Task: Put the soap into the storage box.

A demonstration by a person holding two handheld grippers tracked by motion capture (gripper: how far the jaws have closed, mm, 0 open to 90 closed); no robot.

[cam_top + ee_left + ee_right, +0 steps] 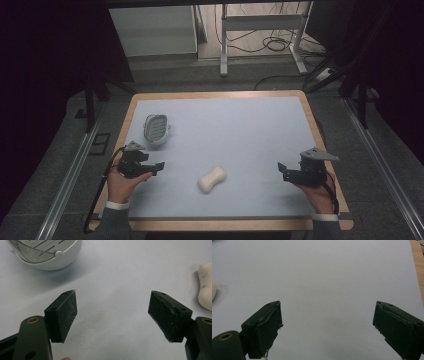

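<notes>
Twice over, noted jaws parted wide with nothing between them: on the left gripper [160, 166], held low over the near left of the desk [250, 130] and aimed inward, and on the right gripper [282, 170], held likewise at the near right and turned to face it. Found the white soap bar [212, 180] lying flat on the pale desk top between the two, towards the front edge, touching neither and somewhat closer to the left gripper. Caught its edge at the right margin of the left gripper view and a sliver at the left margin of the right gripper view, so judged both grippers angled a little past it rather than straight at it. Spotted the white soap dish [156, 129], with its slotted grey insert, just behind the left gripper and well apart from the soap bar. Read the wide spread as readiness for a broad, rounded bar, and the low, level hold as suited to a grasp from the side. Took the dish's place on the left as a likely reason for leaving the fetching to that side. Judged nothing picked up yet.
</notes>
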